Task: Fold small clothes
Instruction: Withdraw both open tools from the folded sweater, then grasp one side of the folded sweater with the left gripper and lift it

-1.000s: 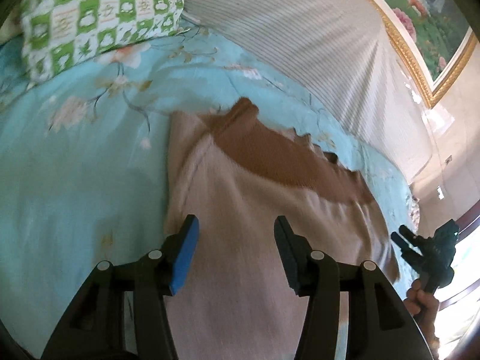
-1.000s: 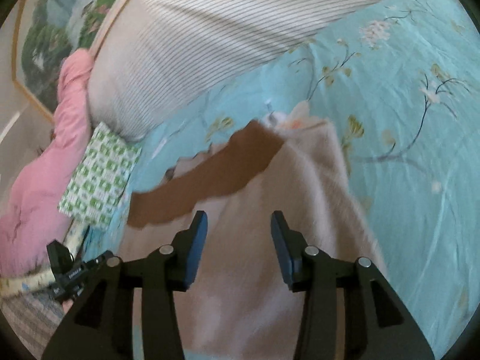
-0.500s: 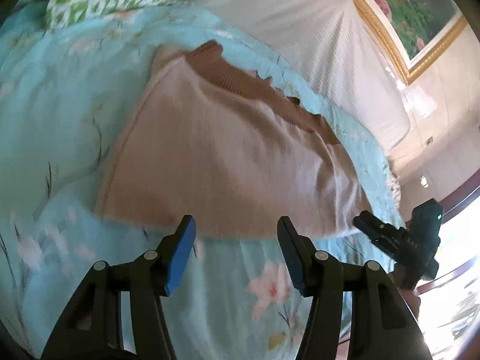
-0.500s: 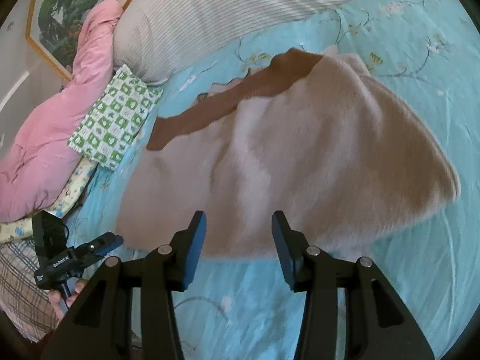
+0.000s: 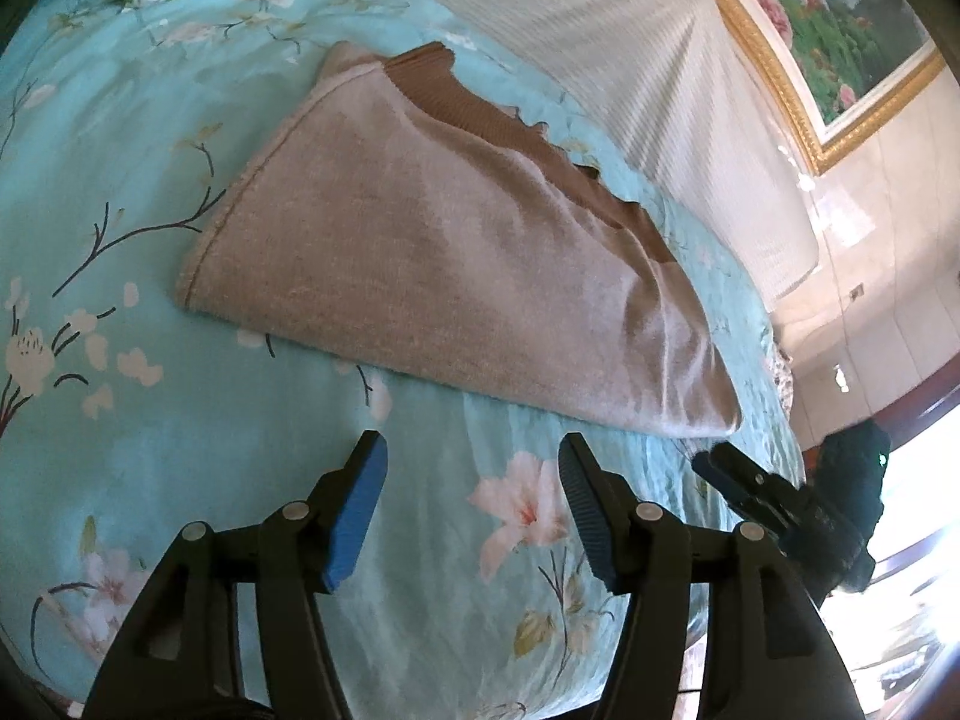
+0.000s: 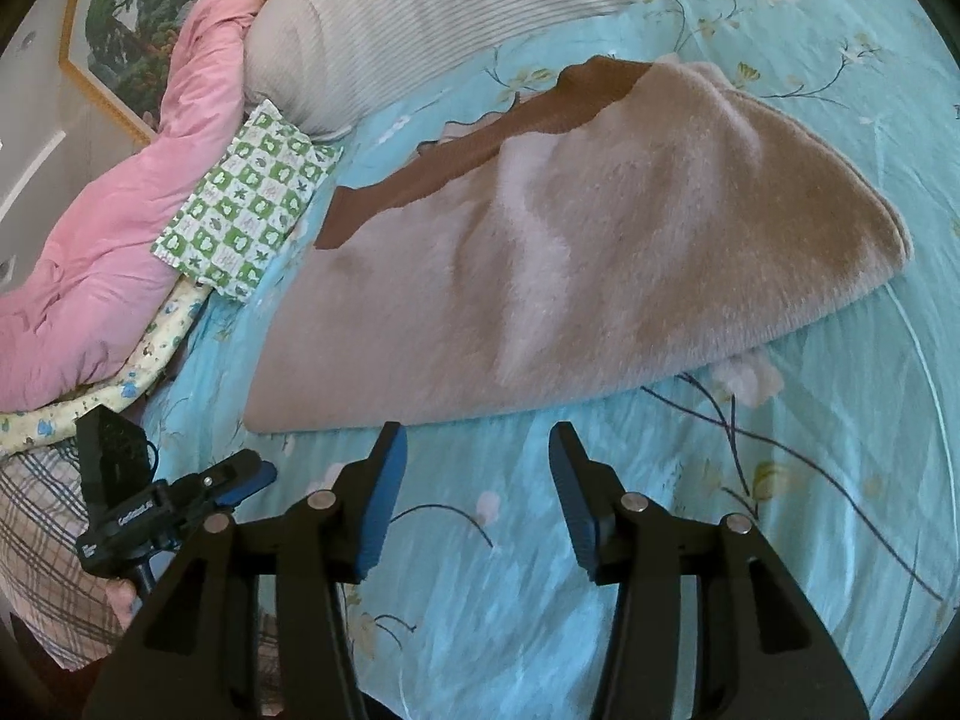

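Note:
A beige knit garment [image 5: 432, 276] with a brown ribbed band [image 5: 510, 132] along its far edge lies flat on the turquoise floral bedsheet [image 5: 180, 420]. My left gripper [image 5: 471, 453] hovers over bare sheet just short of the garment's near edge, its jaws opening with nothing between them. In the right wrist view the same garment [image 6: 600, 264] spreads ahead, and my right gripper [image 6: 477, 441] sits just before its near edge, jaws opening and empty. The right gripper [image 5: 780, 510] shows at the lower right of the left wrist view, and the left gripper [image 6: 180, 498] at the lower left of the right wrist view.
A striped white pillow [image 5: 600, 48] runs along the head of the bed under a gold-framed painting [image 5: 828, 24]. A green checked cloth [image 6: 252, 198], a pink quilt [image 6: 120, 210] and a plaid cloth [image 6: 42, 540] crowd the left side.
Both grippers drew back off the garment toward the near side of the bed; it now lies flat ahead of them. Both pairs of jaws stand a little wider.

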`<move>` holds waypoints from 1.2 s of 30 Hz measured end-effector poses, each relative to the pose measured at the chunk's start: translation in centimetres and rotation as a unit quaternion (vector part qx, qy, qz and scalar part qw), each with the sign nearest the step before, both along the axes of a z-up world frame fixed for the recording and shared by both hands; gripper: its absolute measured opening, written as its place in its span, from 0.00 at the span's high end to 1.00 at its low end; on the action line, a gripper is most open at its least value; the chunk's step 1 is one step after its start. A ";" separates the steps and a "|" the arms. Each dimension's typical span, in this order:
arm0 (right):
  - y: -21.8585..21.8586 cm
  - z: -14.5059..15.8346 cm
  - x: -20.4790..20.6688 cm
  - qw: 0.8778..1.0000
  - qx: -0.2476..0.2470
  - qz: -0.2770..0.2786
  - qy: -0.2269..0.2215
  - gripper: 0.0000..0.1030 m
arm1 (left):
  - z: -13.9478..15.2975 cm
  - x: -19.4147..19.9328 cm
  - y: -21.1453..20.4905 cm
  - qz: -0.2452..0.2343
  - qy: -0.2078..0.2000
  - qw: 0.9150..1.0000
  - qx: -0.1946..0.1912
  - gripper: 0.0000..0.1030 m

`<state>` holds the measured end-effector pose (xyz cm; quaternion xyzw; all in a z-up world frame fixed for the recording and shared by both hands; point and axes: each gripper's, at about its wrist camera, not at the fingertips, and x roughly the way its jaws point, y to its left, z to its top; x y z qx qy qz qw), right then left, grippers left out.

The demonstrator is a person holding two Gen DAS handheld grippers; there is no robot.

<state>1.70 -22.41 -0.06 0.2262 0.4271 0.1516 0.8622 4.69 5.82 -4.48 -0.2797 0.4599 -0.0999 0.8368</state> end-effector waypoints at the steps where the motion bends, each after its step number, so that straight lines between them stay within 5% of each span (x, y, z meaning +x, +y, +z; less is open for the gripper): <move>1: 0.1 0.0 -0.1 1.000 -0.001 0.000 -0.001 0.50 | -0.1 0.2 0.2 0.005 0.002 1.000 -0.003 0.40; 9: 0.0 0.4 0.0 1.000 0.005 0.002 -0.007 0.49 | -1.6 2.9 3.0 0.063 0.005 0.997 -0.042 0.39; 16: -0.1 0.3 0.6 1.000 0.008 0.003 -0.003 0.49 | -1.7 5.7 4.7 0.108 -0.010 0.994 -0.035 0.40; 19: -0.5 0.2 1.2 1.000 0.011 0.001 -0.002 0.49 | -1.3 6.8 4.5 0.111 -0.016 0.994 -0.014 0.47; 20: -0.6 0.2 1.5 1.000 0.011 0.001 -0.003 0.49 | -1.1 7.2 4.3 0.110 -0.021 0.994 -0.004 0.61; 21: -0.8 0.3 1.7 1.000 0.011 0.000 -0.004 0.49 | -1.0 7.5 4.2 0.107 -0.024 0.994 0.001 0.73; 24: -1.4 0.5 2.6 1.000 0.012 -0.002 -0.009 0.49 | -0.1 8.0 4.0 0.104 -0.038 0.994 0.025 0.89; 36: -6.6 2.2 7.0 0.998 0.026 -0.030 -0.038 0.49 | 7.6 9.7 -7.0 -0.029 -0.156 0.981 0.108 0.94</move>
